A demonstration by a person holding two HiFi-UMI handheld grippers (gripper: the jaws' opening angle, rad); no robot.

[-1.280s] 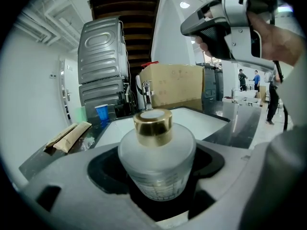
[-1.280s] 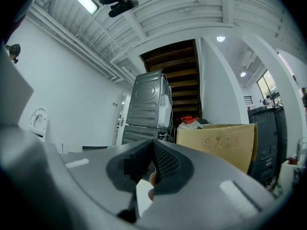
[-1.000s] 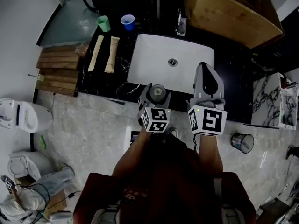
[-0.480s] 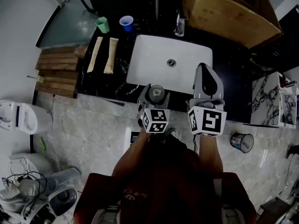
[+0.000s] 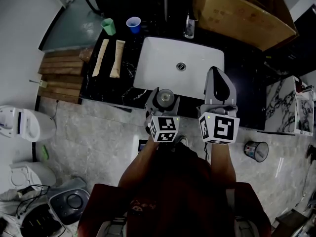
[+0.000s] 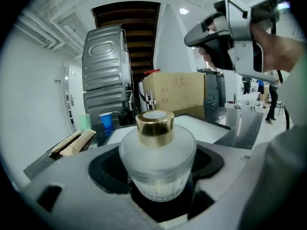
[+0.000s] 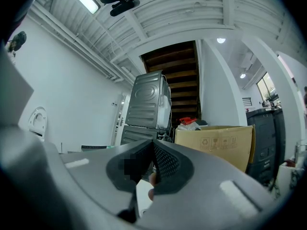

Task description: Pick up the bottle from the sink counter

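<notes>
A squat frosted-glass bottle [image 6: 156, 159] with a gold cap stands upright between the jaws of my left gripper [image 6: 158, 195], which is shut on its body. In the head view the bottle [image 5: 165, 98] is held in the left gripper [image 5: 165, 102] above the front edge of the black sink counter [image 5: 106, 85]. To its right, at about the same height, my right gripper [image 5: 218, 85] has its jaws closed together with nothing between them. In the right gripper view the right gripper [image 7: 152, 164] points up toward the room. The right gripper [image 6: 230, 30] also shows in the left gripper view, upper right.
A white sink basin [image 5: 148, 63] fills the counter's middle. Left of it lie two tan tubes [image 5: 109, 57]; a green cup [image 5: 109, 25] and a blue cup [image 5: 134, 23] stand behind. A clear bottle [image 5: 190, 27] and a cardboard box [image 5: 242, 11] are at the back. A waste bin [image 5: 256, 151] stands on the floor.
Both grippers and the bottle stay where they were. Only the clutter on the floor at the lower left has shifted.
</notes>
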